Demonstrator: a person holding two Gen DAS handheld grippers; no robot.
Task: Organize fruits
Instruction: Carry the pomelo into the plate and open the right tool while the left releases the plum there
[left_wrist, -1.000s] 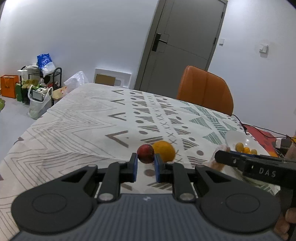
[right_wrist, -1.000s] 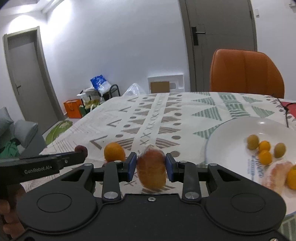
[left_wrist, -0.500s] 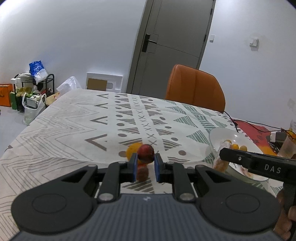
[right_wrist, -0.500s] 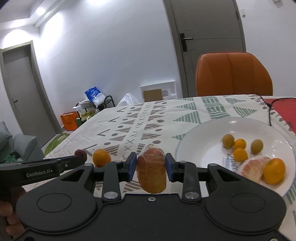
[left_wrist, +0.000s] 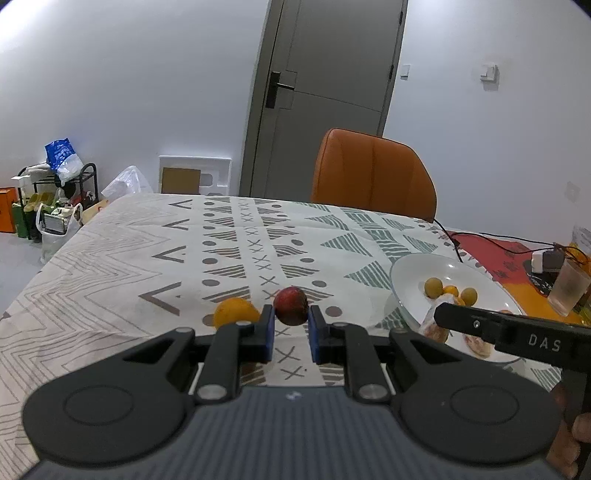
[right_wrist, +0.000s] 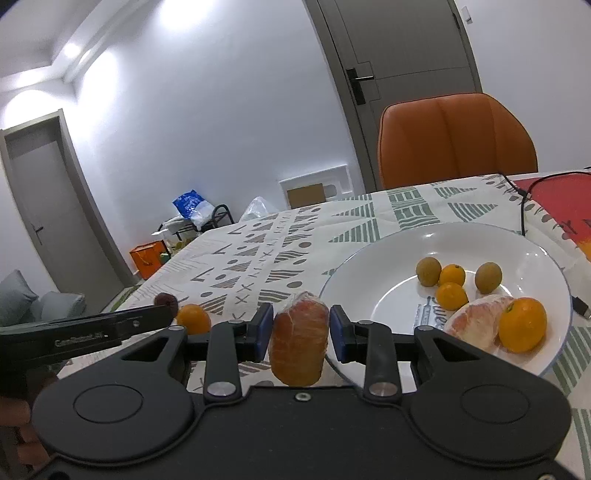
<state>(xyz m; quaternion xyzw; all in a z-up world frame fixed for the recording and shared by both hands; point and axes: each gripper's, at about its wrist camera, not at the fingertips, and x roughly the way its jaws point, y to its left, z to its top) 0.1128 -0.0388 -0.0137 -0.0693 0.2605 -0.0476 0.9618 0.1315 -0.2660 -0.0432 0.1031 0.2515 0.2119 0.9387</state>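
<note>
Red fruit (left_wrist: 290, 306) pinched in level left tongs (left_wrist: 290, 326); wrapped citrus wedge (right_wrist: 298, 338) clamped in level right tongs (right_wrist: 298, 332).

- Left gripper (left_wrist: 290, 338): black plastic, blue pads (left_wrist: 269, 334), two silver screws, round discs at 8 and 4 o'clock, ribbed grey housing.
- Right gripper (right_wrist: 299, 334): same black build; white "DAS" on its side.
- Bare skin of a hand (left_wrist: 581, 432) at 4 o'clock.

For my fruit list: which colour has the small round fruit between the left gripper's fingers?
Dark red small round fruit; the left wrist view shows it best.
</note>
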